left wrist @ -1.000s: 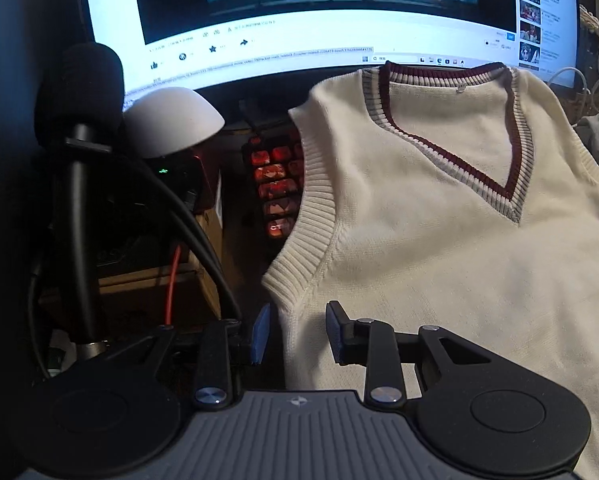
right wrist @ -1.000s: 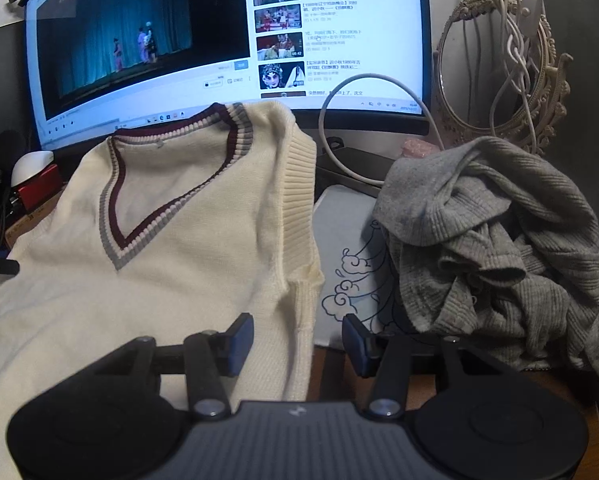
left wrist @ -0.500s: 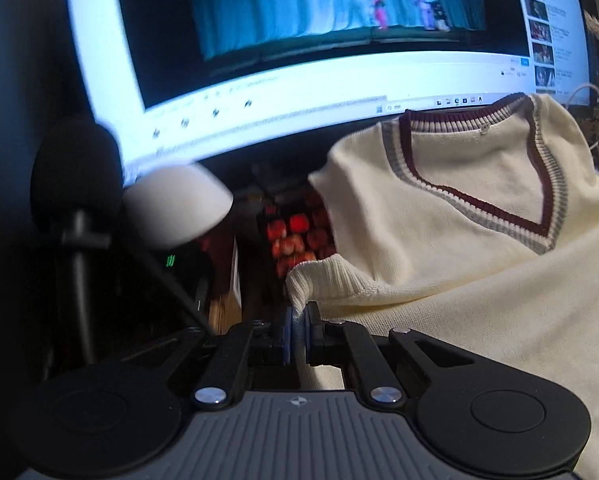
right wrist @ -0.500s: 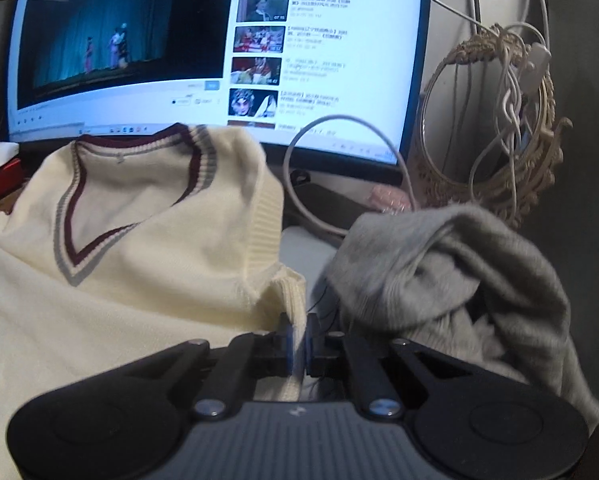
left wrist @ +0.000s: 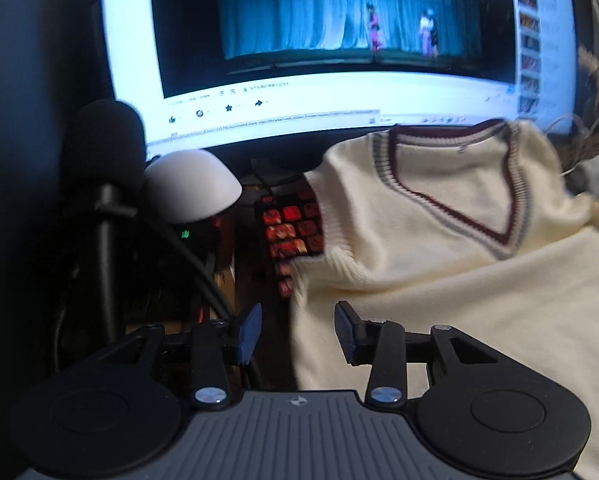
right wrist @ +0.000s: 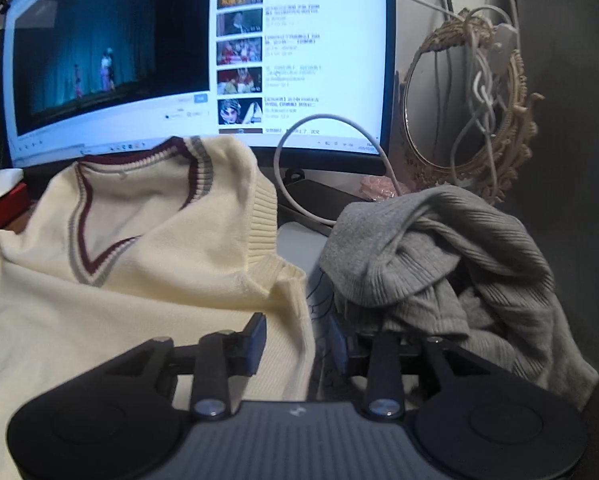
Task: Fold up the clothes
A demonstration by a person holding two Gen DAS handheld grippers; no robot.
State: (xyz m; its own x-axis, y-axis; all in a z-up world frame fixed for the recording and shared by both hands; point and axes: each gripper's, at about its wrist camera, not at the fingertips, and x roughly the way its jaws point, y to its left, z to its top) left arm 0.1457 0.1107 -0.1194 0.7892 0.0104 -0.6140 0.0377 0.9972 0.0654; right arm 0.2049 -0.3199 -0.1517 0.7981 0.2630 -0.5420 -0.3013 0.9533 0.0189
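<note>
A cream knitted V-neck vest [left wrist: 439,280] with maroon and grey trim lies before the monitor, creased across just below the neckline. My left gripper [left wrist: 298,330] is at the vest's left side. Its jaws are opening, and the vest's left edge lies loose between them, clear of the pads. In the right wrist view the same vest [right wrist: 139,280] fills the left half. My right gripper [right wrist: 297,338] is at its right side, below the ribbed armhole. Those jaws are opening too, with the vest's right edge between them and unpressed.
A crumpled grey ribbed garment [right wrist: 439,264] lies right of the vest. A lit monitor [left wrist: 339,40] stands behind. A black microphone [left wrist: 103,144], a white dome [left wrist: 191,188] and a red-lit keyboard [left wrist: 291,232] crowd the left. A round woven-framed mirror [right wrist: 467,116] with cables hangs at right.
Both grippers went from open to shut on the vest's side edges near the armholes, then let go. The vest's upper part has bunched into a crease below the neckline.
</note>
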